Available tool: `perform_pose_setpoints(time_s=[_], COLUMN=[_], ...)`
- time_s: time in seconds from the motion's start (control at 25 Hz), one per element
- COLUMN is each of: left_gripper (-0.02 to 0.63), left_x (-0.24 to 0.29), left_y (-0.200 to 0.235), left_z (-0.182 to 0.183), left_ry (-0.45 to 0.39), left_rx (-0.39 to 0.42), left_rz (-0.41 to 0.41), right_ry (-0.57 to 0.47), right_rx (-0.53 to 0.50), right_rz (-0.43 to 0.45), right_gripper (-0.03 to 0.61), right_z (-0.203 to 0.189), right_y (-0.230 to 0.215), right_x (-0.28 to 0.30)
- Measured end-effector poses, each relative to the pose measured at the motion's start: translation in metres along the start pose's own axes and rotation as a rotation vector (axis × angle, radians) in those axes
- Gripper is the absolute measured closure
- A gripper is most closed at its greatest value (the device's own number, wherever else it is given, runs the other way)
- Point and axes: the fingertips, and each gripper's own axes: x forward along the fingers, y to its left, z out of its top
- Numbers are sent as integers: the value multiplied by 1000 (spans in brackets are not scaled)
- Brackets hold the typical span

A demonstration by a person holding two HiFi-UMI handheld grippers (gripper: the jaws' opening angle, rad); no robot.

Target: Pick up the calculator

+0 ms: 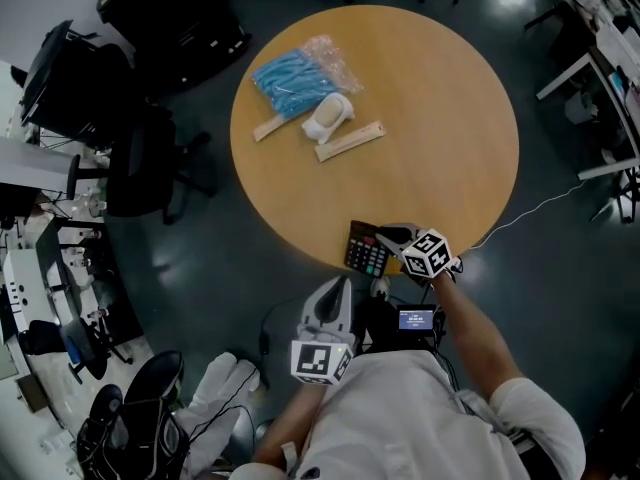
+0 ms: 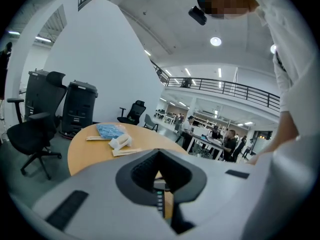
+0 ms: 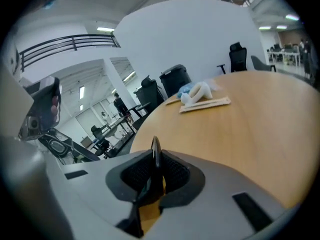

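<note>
Where the round table (image 1: 430,108) curves nearest the person, item one: calculator (image 1: 365,250), dark, keys facing up, at that table's near edge. Right gripper (image 1: 392,236): clenched on the calculator, whose thin dark edge stands between the pads in the right gripper view. Left gripper (image 1: 343,286): jaws together, nothing gripped, just off the table's near edge. Blue packet (image 1: 290,80), white bundle (image 1: 328,116), pale wooden strip (image 1: 350,140): grouped on the table's far left part, well apart from the calculator.
</note>
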Motion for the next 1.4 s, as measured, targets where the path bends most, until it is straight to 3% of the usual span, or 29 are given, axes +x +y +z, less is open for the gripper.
perform_pose_setpoints(time_s=[0.12, 0.28, 0.44, 0.64, 0.92, 1.4], left_gripper=[607, 607, 607, 607, 607, 607], left_x=[-2, -11, -17, -17, -15, -14], left_y=[-2, -5, -12, -29, -47, -47], left_z=[3, 13, 31, 47, 45, 45], left_ry=[-18, -40, -83, -159, -160, -157], left_rx=[10, 61, 106, 103, 110, 105], left_rz=[2, 26, 25, -16, -70, -71], right_ry=[-80, -188, -339, -456, -436, -440], right_rx=[-120, -264, -248, -184, -203, -209], right_rz=[-116, -344, -505, -502, -528, -525], right_gripper=[523, 525, 525, 525, 525, 526], right_z=[16, 43, 76, 93, 85, 85], right_y=[21, 52, 96, 135, 133, 131], right_x=[-25, -75, -143, -188, -196, -198])
